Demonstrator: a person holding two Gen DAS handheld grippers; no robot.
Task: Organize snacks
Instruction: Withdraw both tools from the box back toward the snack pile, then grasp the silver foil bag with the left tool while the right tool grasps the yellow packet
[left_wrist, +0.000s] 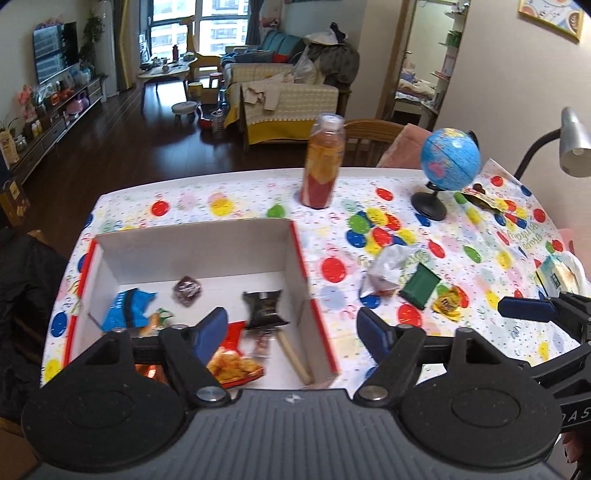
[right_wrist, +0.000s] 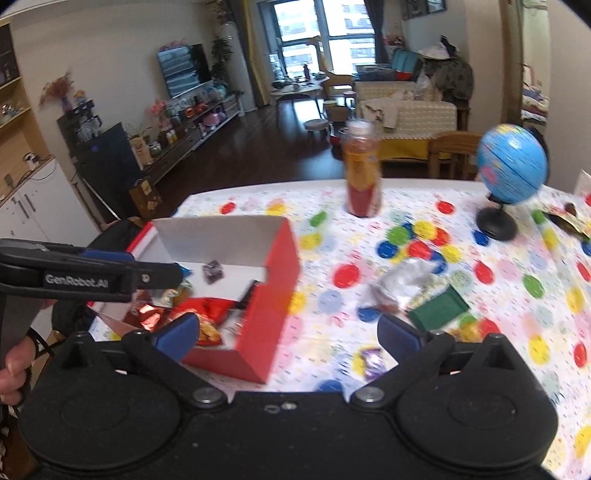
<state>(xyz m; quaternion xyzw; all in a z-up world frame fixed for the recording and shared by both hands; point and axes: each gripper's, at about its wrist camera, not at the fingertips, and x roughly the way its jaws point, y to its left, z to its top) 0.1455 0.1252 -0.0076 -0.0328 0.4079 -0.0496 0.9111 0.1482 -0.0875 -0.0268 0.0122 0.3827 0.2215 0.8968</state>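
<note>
A red box with a white inside (left_wrist: 295, 266) (right_wrist: 273, 280) stands on the table and holds several snacks: a blue packet (left_wrist: 125, 308), a dark candy (left_wrist: 187, 290), a black packet (left_wrist: 264, 304) and a red chips bag (left_wrist: 236, 360). My left gripper (left_wrist: 291, 328) is open and empty above the box's right wall; it also shows in the right wrist view (right_wrist: 177, 273). My right gripper (right_wrist: 288, 334) is open and empty, above the table right of the box. Loose on the table lie a silver packet (right_wrist: 402, 284), a green packet (right_wrist: 439, 308), a yellow candy (left_wrist: 448, 304) and a purple candy (right_wrist: 373, 363).
A bottle of red-orange drink (left_wrist: 323, 162) stands at the table's far side. A blue globe (left_wrist: 448, 157) on a black stand is to its right, with wrappers (left_wrist: 484, 199) beside it. A lamp (left_wrist: 570, 144) and a tissue pack (left_wrist: 561, 273) are at the right edge.
</note>
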